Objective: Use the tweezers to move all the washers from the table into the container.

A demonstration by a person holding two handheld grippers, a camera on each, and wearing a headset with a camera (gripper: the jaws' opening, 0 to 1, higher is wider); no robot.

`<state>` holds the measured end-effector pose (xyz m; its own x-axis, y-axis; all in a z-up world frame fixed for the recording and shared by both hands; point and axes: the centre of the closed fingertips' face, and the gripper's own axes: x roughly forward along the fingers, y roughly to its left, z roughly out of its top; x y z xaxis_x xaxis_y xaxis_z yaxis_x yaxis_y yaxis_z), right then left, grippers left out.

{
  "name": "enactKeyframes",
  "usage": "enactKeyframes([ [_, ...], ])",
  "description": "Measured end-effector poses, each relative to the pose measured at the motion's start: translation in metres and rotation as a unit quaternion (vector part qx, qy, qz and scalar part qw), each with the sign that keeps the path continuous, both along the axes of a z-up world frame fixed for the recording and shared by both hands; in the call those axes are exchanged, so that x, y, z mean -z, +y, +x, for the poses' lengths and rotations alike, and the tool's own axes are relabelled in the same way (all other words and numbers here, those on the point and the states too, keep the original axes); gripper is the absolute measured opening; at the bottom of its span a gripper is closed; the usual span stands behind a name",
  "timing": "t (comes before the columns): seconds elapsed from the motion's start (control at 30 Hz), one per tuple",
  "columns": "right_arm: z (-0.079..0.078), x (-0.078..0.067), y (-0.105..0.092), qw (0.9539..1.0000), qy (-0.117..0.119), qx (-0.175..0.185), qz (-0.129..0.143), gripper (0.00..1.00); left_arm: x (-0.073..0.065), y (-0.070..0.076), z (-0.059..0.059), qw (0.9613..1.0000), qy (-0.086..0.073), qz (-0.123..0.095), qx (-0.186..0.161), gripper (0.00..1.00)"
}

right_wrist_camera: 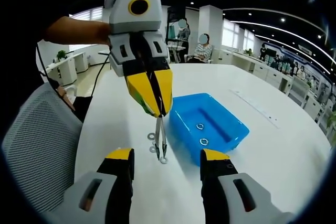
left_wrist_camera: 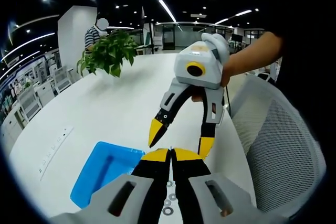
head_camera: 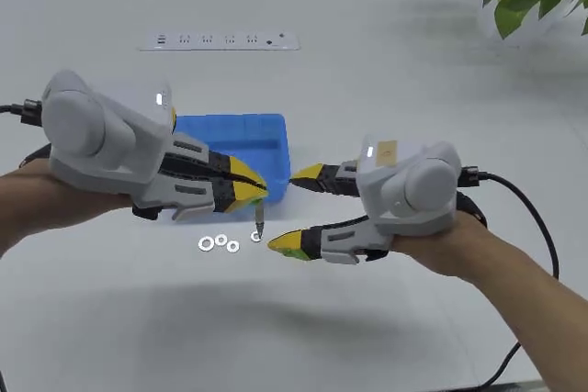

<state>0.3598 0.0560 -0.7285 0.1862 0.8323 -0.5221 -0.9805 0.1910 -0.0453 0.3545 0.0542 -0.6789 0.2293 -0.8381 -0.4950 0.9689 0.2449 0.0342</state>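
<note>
Two washers lay in the blue container, right of centre. Four loose washers waited on the table, lower centre. The left gripper clamped the tweezers, whose tips seemingly touched one. The right gripper gaped empty.

The container is a shallow blue rectangular tray standing upright on the worktop, with two silver washers lying flat inside. The tweezers are slim and metallic. They hang tips-down just beside the container's long side, clamped in the left tongs. Four loose washers lie flat near that side, one at the tweezer tips.
</note>
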Motion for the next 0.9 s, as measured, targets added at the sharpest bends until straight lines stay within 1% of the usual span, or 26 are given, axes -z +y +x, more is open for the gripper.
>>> enactKeyframes([
  [0.07, -0.001, 0.001, 0.000, 1.0000, 0.002, 0.000, 0.000, 0.52, 0.002, 0.001, 0.000, 1.0000, -0.001, 0.003, 0.000, 0.05],
  [0.13, -0.001, 0.001, 0.000, 1.0000, 0.003, -0.001, 0.000, 0.51, 0.003, 0.001, 0.000, 1.0000, 0.002, 0.003, -0.001, 0.05],
  [0.17, -0.001, 0.002, 0.000, 1.0000, 0.003, 0.000, 0.000, 0.51, 0.004, 0.001, 0.000, 1.0000, -0.001, 0.004, 0.000, 0.06],
  [0.27, -0.001, 0.003, 0.000, 1.0000, 0.005, 0.000, 0.000, 0.51, 0.005, 0.001, 0.000, 1.0000, -0.001, 0.003, 0.000, 0.06],
  [0.3, -0.001, 0.003, 0.000, 1.0000, 0.005, 0.000, 0.000, 0.51, 0.006, 0.001, 0.001, 1.0000, -0.005, 0.006, 0.002, 0.06],
  [0.37, -0.001, 0.004, 0.000, 1.0000, 0.007, 0.000, 0.000, 0.51, 0.007, 0.001, 0.000, 1.0000, -0.002, 0.005, 0.001, 0.06],
  [0.57, -0.001, 0.006, 0.000, 1.0000, 0.009, 0.000, 0.000, 0.50, 0.012, 0.002, 0.001, 0.9999, -0.002, 0.011, 0.002, 0.06],
  [0.63, -0.001, 0.006, 0.000, 1.0000, 0.010, -0.001, 0.000, 0.50, 0.014, 0.003, 0.001, 0.9999, -0.004, 0.013, 0.003, 0.05],
  [0.7, -0.001, 0.007, 0.000, 0.9999, 0.010, -0.002, 0.000, 0.50, 0.013, 0.004, 0.002, 0.9999, -0.005, 0.011, 0.001, 0.05],
  [0.77, -0.001, 0.007, 0.000, 0.9999, 0.011, -0.003, 0.000, 0.50, 0.014, 0.004, 0.002, 0.9999, -0.009, 0.011, 0.002, 0.05],
  [0.9, -0.002, 0.009, 0.003, 0.9999, 0.012, -0.009, -0.001, 0.49, 0.013, 0.004, 0.002, 1.0000, -0.003, 0.008, 0.000, 0.05],
])
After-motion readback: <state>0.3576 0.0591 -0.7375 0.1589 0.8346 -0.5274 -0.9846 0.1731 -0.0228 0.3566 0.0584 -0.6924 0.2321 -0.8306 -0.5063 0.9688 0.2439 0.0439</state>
